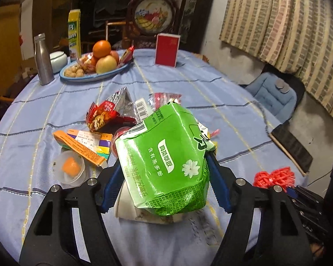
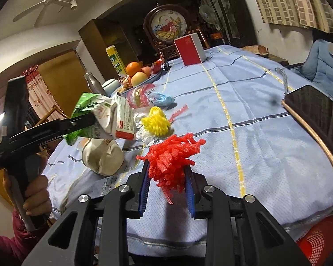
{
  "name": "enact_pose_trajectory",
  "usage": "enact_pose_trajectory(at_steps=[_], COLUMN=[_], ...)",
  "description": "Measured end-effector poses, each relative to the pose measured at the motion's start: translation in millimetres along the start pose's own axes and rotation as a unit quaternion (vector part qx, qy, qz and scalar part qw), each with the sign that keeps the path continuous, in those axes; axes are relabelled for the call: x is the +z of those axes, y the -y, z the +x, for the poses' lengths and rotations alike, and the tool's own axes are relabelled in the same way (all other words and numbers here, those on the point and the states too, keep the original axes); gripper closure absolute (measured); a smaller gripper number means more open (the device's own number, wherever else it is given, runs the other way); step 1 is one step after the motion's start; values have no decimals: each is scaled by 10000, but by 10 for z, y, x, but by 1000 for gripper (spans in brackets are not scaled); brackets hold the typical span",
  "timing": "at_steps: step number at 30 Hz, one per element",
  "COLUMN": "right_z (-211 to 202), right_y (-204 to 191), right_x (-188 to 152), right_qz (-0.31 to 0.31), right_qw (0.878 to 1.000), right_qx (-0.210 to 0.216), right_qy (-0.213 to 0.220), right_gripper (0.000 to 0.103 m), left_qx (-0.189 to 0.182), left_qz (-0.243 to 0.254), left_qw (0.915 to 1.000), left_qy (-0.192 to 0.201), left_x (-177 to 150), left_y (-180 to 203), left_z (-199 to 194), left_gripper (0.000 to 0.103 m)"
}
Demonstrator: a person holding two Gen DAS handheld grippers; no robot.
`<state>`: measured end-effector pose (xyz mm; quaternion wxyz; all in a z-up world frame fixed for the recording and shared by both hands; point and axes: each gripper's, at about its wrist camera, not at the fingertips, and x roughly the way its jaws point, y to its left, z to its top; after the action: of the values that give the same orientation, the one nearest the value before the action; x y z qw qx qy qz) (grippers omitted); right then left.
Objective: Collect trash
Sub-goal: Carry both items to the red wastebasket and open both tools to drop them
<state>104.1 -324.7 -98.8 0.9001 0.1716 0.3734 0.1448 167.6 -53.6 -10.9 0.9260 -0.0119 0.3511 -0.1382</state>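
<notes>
From the left wrist, the left gripper (image 1: 164,173) squeezes a crushed green carton (image 1: 166,161) between its blue fingers, lifted above the blue tablecloth (image 1: 211,93). Snack wrappers (image 1: 104,115) and an orange box (image 1: 84,146) lie just behind. From the right wrist, the right gripper (image 2: 167,177) pinches a red foam net (image 2: 172,159) with narrow fingers, above the cloth. A yellow net (image 2: 157,122) lies further back.

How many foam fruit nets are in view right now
2. The red foam net is clamped in the right gripper; the yellow foam net lies on the tablecloth just beyond. The trash pile may hide more.
</notes>
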Motion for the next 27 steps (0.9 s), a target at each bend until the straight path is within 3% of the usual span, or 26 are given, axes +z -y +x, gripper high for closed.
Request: enact_pose_trajectory(at_steps=[16, 27], right_z=[-898, -1783], right_y=[85, 536], right_x=[-150, -508], right_qz=[64, 334], right_qw=[9974, 9886], right_qx=[-137, -891], right_qy=[705, 1165], right_gripper=[75, 75], left_qx=[-629, -1245], left_qz=[503, 943], left_qw=[9962, 9875], left_qy=[322, 196], left_x=[-174, -416], left_y=[688, 1319], left_z=[-569, -700], left_gripper=[34, 34])
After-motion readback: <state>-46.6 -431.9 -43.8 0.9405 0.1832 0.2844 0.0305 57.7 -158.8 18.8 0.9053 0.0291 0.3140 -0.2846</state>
